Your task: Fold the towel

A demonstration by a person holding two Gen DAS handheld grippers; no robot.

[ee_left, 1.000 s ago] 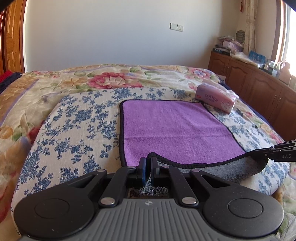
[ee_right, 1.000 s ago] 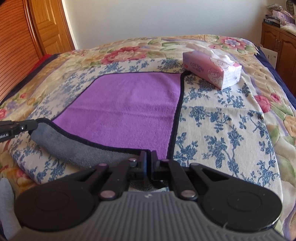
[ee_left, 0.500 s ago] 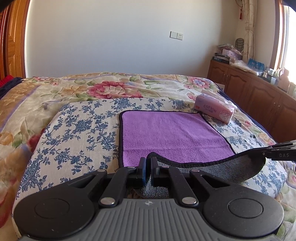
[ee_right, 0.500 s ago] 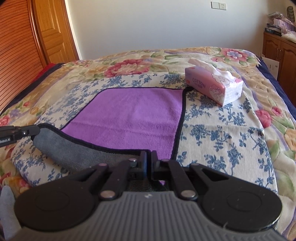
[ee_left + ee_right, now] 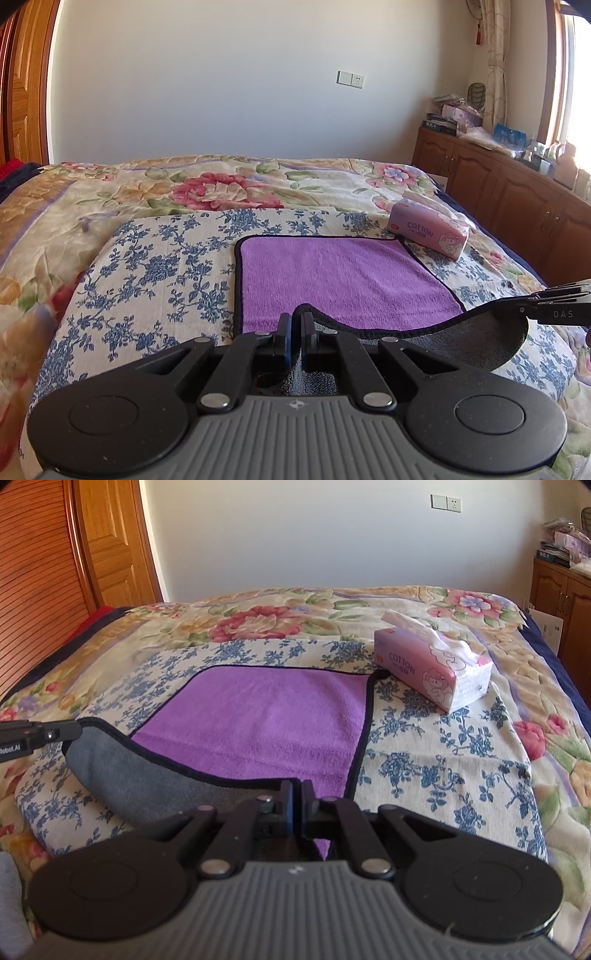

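Observation:
A purple towel (image 5: pixel 340 280) with a black hem and grey underside lies on the bed; it also shows in the right wrist view (image 5: pixel 258 720). My left gripper (image 5: pixel 295 321) is shut on the towel's near left corner and my right gripper (image 5: pixel 297 790) is shut on the near right corner. The near edge is lifted off the bed and sags between them, its grey underside (image 5: pixel 147 775) showing. The right gripper's fingers (image 5: pixel 554 306) appear at the right edge of the left wrist view, and the left gripper's fingers (image 5: pixel 37 734) at the left edge of the right wrist view.
A pink tissue pack (image 5: pixel 428 232) (image 5: pixel 432 668) lies by the towel's far right corner. The bed carries a blue-flowered cloth (image 5: pixel 155 266) over a floral quilt (image 5: pixel 221 188). Wooden cabinets (image 5: pixel 517 199) stand to the right, a wooden door (image 5: pixel 110 546) to the left.
Both grippers have risen and drawn back with the near edge still held. More of the towel's near part is off the bed and more of the wall is in view.

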